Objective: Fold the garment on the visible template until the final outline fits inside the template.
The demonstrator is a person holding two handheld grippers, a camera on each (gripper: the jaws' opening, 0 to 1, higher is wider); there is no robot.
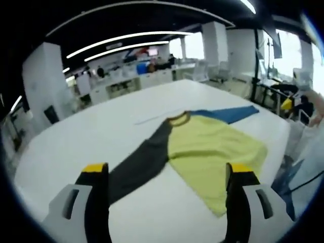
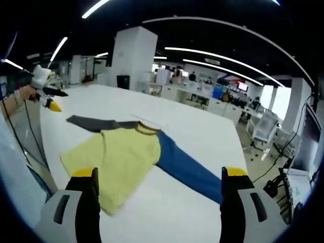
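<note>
A long-sleeved shirt (image 1: 212, 147) lies flat on the white table (image 1: 101, 131), with a yellow-green body, a dark grey sleeve (image 1: 144, 162) and a blue sleeve (image 1: 228, 114). A thin pale line (image 1: 152, 120) runs on the table just past its collar. My left gripper (image 1: 168, 168) hovers above the near side of the shirt, jaws wide apart and empty. In the right gripper view the shirt (image 2: 119, 154) spreads its blue sleeve (image 2: 187, 169) toward my right gripper (image 2: 159, 172), also open and empty above it. The left gripper (image 2: 48, 96) appears at the far left, held by a hand.
The table edge (image 1: 283, 152) drops off close to the shirt's hem, with cables hanging there. Bare tabletop (image 2: 202, 136) stretches beyond the collar. Desks, an office chair (image 2: 263, 132) and a white pillar (image 2: 132, 58) stand beyond the table.
</note>
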